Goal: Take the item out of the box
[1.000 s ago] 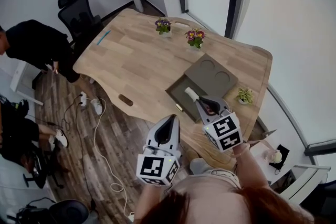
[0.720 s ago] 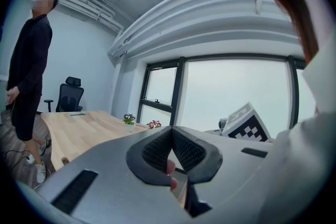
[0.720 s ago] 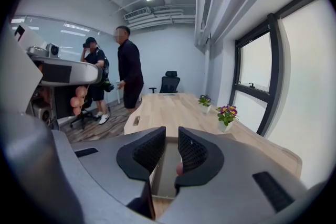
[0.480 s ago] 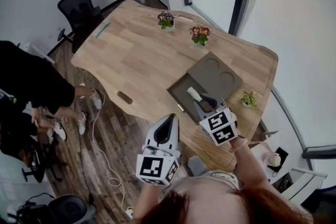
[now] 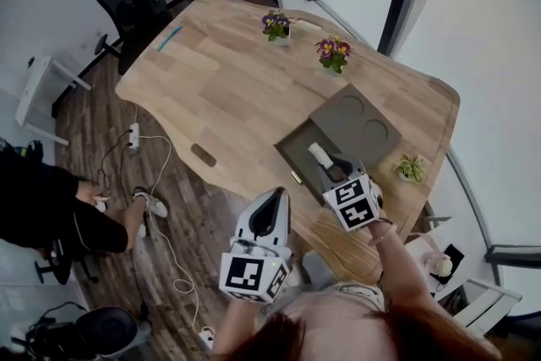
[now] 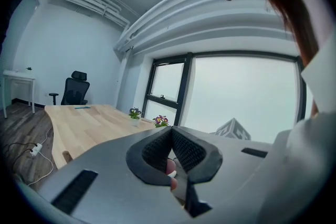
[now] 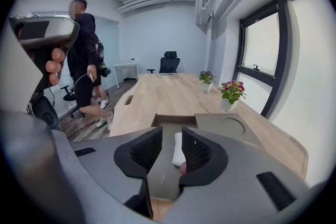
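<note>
An open grey box sits on the wooden table near its front edge, with its lid folded back. A white, rolled item lies inside the box. My right gripper hangs just over the box, pointing down at the item. In the right gripper view its jaws have just been opening; the right gripper stands open, and the item shows through the gap, untouched. My left gripper hovers off the table's edge above the floor; its pads meet, with nothing between them.
Two flower pots stand at the table's far side, and a small green plant to the right of the lid. An office chair is at the far end. A person crouches on the floor, lower left, near cables.
My right gripper has sunk toward the box and its jaws have parted. The left gripper has shifted only slightly. The person in black has moved from the table's left end to the lower left.
</note>
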A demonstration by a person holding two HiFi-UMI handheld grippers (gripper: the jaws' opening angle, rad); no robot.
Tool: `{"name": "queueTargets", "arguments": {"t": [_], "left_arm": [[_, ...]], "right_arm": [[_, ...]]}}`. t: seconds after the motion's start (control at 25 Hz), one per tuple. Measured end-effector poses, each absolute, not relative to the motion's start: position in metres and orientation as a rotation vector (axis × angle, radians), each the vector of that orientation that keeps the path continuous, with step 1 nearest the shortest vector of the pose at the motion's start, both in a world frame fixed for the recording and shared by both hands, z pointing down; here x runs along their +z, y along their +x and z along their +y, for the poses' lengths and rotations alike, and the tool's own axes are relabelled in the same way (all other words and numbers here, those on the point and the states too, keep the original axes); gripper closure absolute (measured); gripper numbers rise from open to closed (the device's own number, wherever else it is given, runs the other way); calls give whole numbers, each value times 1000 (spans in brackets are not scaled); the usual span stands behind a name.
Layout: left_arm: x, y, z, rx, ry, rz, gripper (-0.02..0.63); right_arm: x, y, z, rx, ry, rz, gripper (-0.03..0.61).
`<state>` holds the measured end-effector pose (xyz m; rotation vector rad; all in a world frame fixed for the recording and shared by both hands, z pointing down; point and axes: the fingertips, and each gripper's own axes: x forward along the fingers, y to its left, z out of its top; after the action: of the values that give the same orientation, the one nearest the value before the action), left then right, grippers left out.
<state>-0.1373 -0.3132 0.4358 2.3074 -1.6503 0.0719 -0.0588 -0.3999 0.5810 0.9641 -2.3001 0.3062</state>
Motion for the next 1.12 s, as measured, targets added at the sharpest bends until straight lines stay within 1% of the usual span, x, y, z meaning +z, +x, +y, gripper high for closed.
{"name": "queueTargets", "arguments": {"t": [0.64, 1.12], "left_arm": [[464, -150, -326, 102, 2228, -1653, 614], [479, -157, -332, 116, 2191, -1651, 614]], "right_arm": [[657, -60, -418, 378, 908, -2118, 450], [689, -64, -426, 416, 855, -2021, 434]]}}
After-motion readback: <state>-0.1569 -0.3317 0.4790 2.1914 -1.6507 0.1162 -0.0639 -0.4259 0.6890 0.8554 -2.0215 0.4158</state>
